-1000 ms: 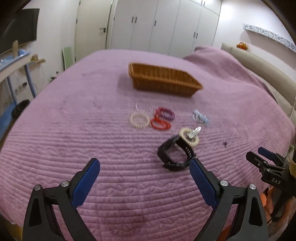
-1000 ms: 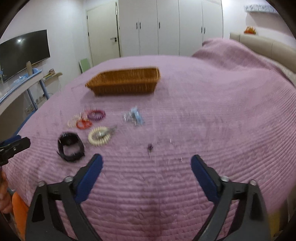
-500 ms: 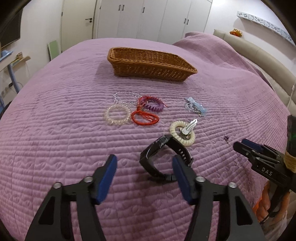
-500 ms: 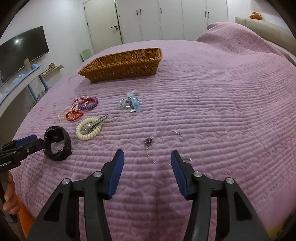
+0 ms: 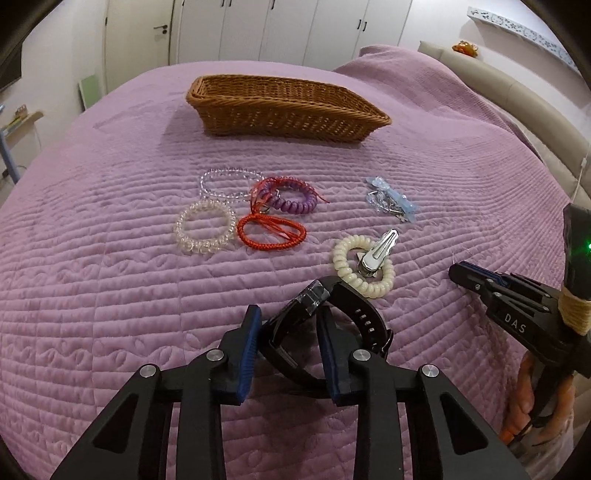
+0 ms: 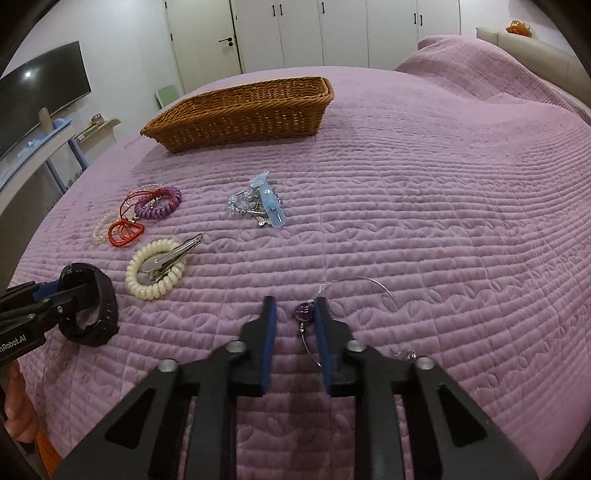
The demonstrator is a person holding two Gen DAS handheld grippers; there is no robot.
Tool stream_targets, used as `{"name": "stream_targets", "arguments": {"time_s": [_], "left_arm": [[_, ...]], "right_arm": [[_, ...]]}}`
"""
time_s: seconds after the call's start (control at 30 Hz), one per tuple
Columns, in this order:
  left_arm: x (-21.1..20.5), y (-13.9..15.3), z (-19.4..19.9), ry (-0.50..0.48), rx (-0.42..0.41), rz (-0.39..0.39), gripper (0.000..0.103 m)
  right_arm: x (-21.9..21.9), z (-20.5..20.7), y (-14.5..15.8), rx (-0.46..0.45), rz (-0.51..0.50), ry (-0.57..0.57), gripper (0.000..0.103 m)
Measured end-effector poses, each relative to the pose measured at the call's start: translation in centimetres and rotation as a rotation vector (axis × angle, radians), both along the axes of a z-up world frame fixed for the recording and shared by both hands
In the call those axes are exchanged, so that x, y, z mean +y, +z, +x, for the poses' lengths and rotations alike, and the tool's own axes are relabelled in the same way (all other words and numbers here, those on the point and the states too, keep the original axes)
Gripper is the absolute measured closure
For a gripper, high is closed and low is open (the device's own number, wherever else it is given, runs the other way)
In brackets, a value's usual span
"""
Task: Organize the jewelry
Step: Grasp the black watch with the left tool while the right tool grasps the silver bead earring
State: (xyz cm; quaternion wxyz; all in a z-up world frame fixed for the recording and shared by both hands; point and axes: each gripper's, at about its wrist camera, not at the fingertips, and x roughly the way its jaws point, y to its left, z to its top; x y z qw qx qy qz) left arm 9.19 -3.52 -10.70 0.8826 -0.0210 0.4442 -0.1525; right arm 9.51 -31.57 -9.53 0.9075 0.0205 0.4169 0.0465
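Note:
A black watch (image 5: 354,317) lies on the purple bedspread, and my left gripper (image 5: 290,325) stands around its near strap with the jaws narrowed, touching it; the watch also shows in the right wrist view (image 6: 92,306). My right gripper (image 6: 293,314) is narrowed over a thin necklace with a purple pendant (image 6: 304,312), which sits at the right finger's inner side; no clear grip shows. A wicker basket (image 5: 284,107) stands at the back. A cream coil tie with a silver clip (image 5: 364,264), red (image 5: 271,232), purple (image 5: 291,199) and clear bracelets (image 5: 205,230) lie between.
A blue clip on a silvery chain pile (image 6: 264,203) lies mid-bed. A padded headboard (image 5: 517,99) runs along the right. White wardrobes (image 6: 332,33) stand behind, and a TV (image 6: 40,96) with a desk is at the left.
Both grippers moved forward and down toward the bedspread and narrowed. The left one now brackets the watch strap; the right one reached the pendant necklace.

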Motion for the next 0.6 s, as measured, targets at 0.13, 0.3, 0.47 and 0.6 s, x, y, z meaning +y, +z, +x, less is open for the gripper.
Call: {"name": "stream_targets", "arguments": {"time_s": [0.13,0.3,0.47,0.6], "left_arm": [[0.0,0.1,-0.1,-0.001,-0.016,0.002,0.073],[0.6,0.8,0.0,0.013,-0.044,-0.021,0.074],[1.1,2.7,1.2,0.029,-0.085,-0.051,0.074],[1.1,5.0,3.2,0.028,-0.139,-0.049,0.074]], "right_arm": [[0.2,-0.1,0.1,-0.017,0.013,0.024,0.089],[0.9,-0.4,0.9,-0.039,-0.008,0.041,0.089],[1.7,0.2,3.3,-0.098,-0.013,0.07,0.089],[2.7,2.2,6.4,-0.165,-0.021,0.108,0.089]]}}
